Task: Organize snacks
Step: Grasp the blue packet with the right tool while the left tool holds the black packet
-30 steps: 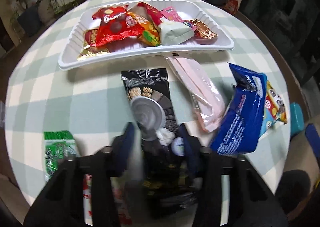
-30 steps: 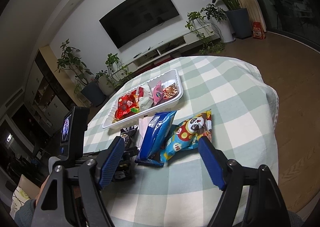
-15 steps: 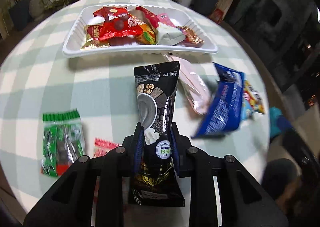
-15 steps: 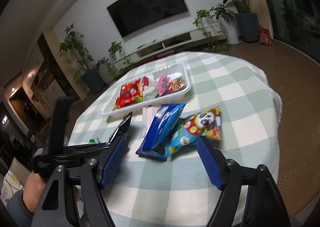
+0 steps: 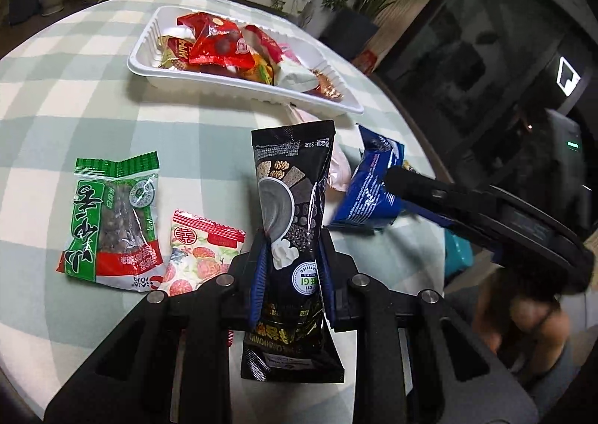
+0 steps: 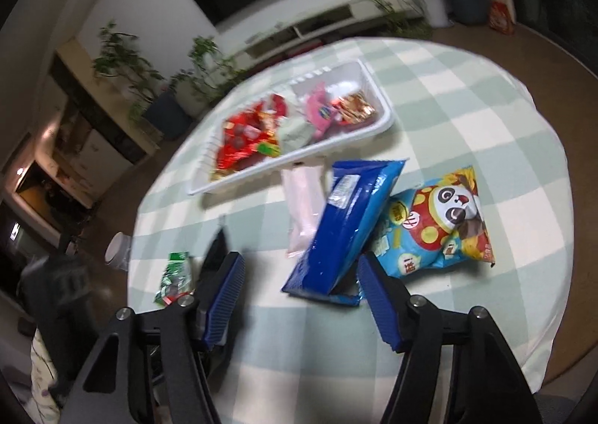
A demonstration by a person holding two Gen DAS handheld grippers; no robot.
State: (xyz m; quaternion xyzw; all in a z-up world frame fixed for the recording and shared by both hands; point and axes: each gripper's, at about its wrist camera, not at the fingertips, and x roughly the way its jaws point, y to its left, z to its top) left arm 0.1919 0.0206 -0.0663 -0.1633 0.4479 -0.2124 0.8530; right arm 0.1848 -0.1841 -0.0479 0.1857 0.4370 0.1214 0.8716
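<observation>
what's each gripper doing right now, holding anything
Left gripper: shut on the black snack pouch.
Right gripper: open, closing in around the near end of the blue snack bag, not gripping it yet.

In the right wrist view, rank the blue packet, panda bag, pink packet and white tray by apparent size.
1. white tray
2. blue packet and panda bag, about alike; not ranked.
3. pink packet, partly covered.
</observation>
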